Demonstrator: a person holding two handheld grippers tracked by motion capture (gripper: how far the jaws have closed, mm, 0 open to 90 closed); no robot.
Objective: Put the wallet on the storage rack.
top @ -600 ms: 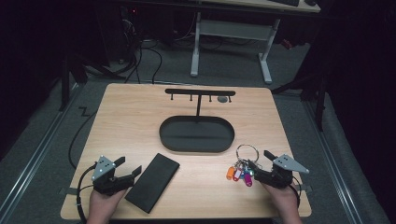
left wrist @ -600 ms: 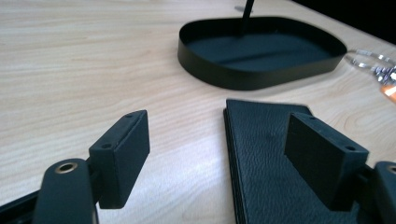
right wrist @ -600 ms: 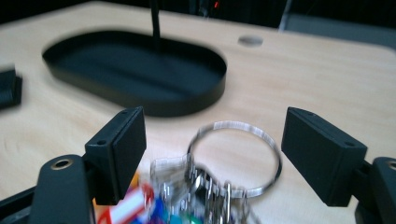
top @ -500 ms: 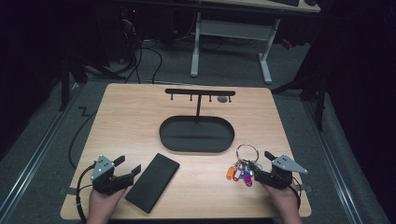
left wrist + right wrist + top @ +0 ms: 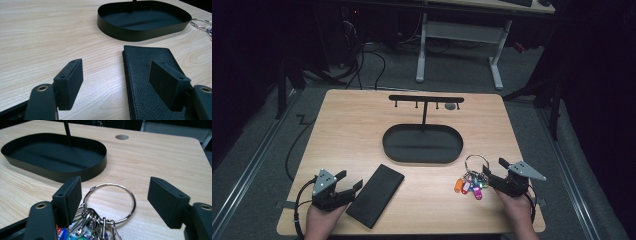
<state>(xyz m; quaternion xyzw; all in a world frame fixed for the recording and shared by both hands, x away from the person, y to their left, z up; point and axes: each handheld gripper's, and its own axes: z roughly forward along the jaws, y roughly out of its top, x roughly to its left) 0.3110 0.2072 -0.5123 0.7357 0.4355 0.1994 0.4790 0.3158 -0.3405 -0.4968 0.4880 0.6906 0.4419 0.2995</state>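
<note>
My right gripper (image 5: 113,192) hangs wide open over the big steel key ring with coloured tags (image 5: 110,203), ring toward the black oval tray (image 5: 82,173); my left gripper (image 5: 117,77), jaws apart, straddles the black leather wallet's (image 5: 147,75) edge.

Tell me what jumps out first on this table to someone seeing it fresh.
The black oval tray sits mid-table, a post rising from it to a hook rail. Front right, a big key ring with coloured tags lies on the wood, with the open right tongs at it. Front left, a black leather wallet lies flat beside the open left tongs.
</note>
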